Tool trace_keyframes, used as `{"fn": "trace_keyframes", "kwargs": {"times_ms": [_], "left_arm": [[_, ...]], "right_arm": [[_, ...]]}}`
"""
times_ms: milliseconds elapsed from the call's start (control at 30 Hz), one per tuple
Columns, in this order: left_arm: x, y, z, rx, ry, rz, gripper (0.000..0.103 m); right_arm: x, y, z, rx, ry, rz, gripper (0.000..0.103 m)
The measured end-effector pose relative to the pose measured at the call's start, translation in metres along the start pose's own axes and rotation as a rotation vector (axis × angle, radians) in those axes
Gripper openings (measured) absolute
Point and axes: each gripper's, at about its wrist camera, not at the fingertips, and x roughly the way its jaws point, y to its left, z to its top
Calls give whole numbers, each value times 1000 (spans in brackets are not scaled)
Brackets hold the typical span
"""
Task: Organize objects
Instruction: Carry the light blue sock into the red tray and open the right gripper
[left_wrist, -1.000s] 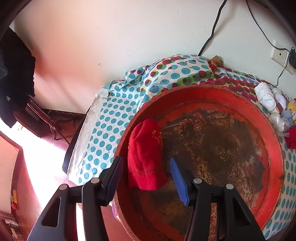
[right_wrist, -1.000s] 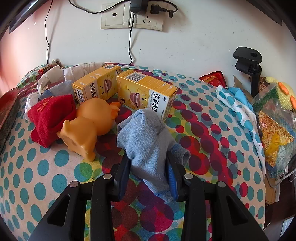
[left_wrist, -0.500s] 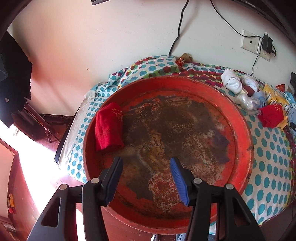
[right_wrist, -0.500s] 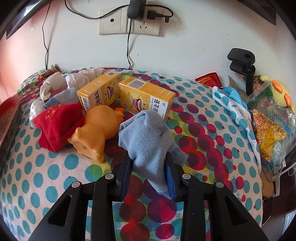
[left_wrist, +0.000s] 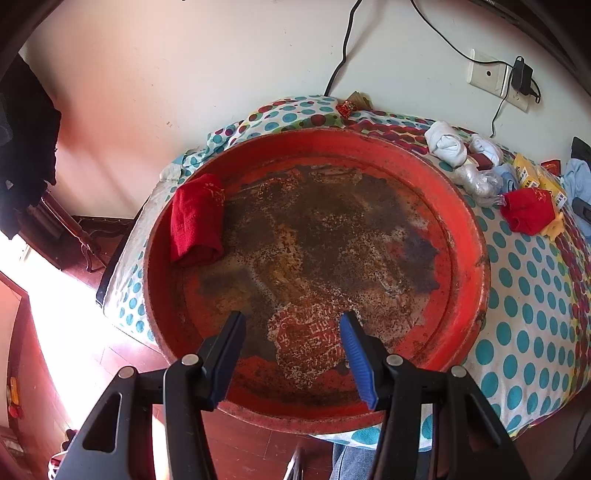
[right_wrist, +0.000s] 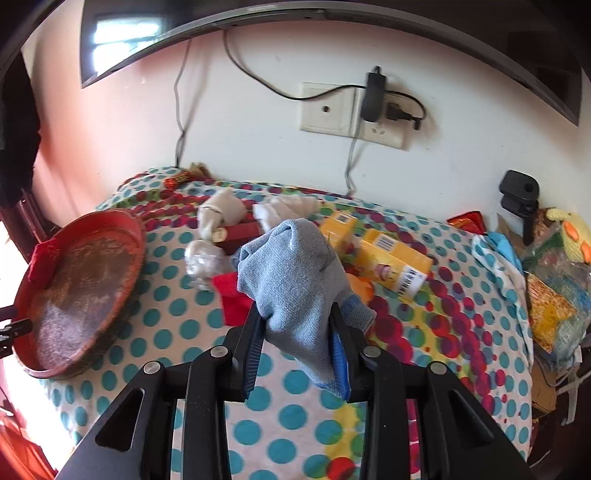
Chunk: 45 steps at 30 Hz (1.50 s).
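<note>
Your right tool (right_wrist: 295, 347) is clamped on the grey sock (right_wrist: 295, 273), held above the dotted bed (right_wrist: 177, 325). Your left tool (left_wrist: 291, 343) hangs apart and empty over the red tray (left_wrist: 469, 236), where a red sock (left_wrist: 197, 218) lies at the far left rim.

Sock (left_wrist: 197, 221) in tray (left_wrist: 469, 236) (left edge), boxes (right_wrist: 395, 264) right

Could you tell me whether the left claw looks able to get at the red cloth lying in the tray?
Probably yes: the left claw is open and empty above the tray, and nothing covers the red cloth by its left rim.
</note>
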Motion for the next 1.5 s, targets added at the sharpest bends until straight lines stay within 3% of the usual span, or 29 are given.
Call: {"fn": "trace_keyframes", "kwargs": {"times_ms": [200, 533, 900, 1500], "left_arm": [[-1, 9, -6, -25, 7, -8, 55], [-1, 24, -11, -50, 4, -2, 55], [2, 44, -13, -89, 11, -3, 55], [11, 51, -10, -89, 23, -5, 55]], "right_arm": [[1, 74, 2, -67, 0, 142, 31], [22, 163, 6, -171, 48, 243, 31], [69, 213, 10, -252, 134, 211, 31], [114, 223, 9, -267, 201, 131, 33]]}}
